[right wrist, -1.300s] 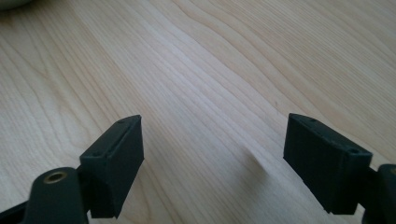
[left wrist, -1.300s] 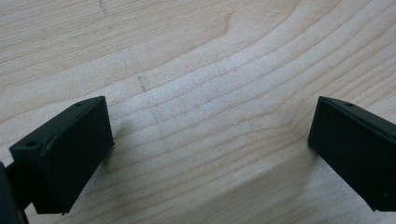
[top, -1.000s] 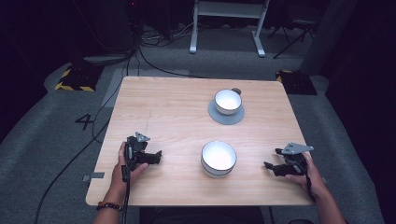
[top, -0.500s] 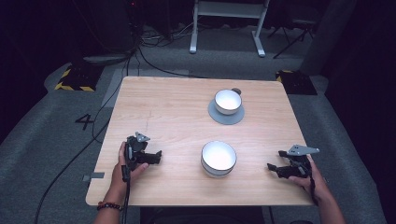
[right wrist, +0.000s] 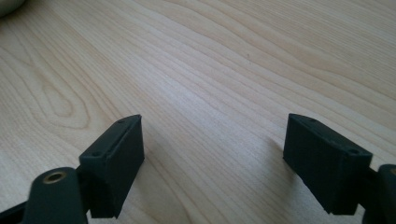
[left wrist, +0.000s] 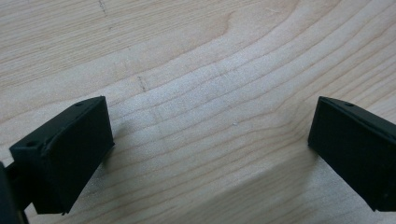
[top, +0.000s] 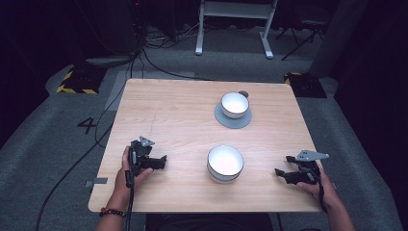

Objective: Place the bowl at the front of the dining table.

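A white bowl point(top: 225, 162) stands near the front middle of the wooden table point(top: 183, 120). Farther back, a white cup point(top: 235, 104) sits on a grey saucer point(top: 233, 120). My left gripper point(top: 161, 161) rests at the front left, held by a hand, its tips pointing right toward the bowl. In the left gripper view its jaws stand wide apart over bare wood point(left wrist: 210, 116). My right gripper point(top: 280, 174) lies at the front right, pointing left toward the bowl. Its jaws are also wide apart over bare wood point(right wrist: 210, 107). Neither gripper holds anything.
The table stands on grey carpet with cables point(top: 159, 62) trailing behind it. A white metal stand point(top: 235, 19) is at the back. Yellow-black striped blocks point(top: 77, 82) lie off the table's far corners. A "4" point(top: 88, 125) marks the floor at left.
The right gripper has drifted a little to the right and toward the front edge. The left gripper, bowl and cup have stayed in place.
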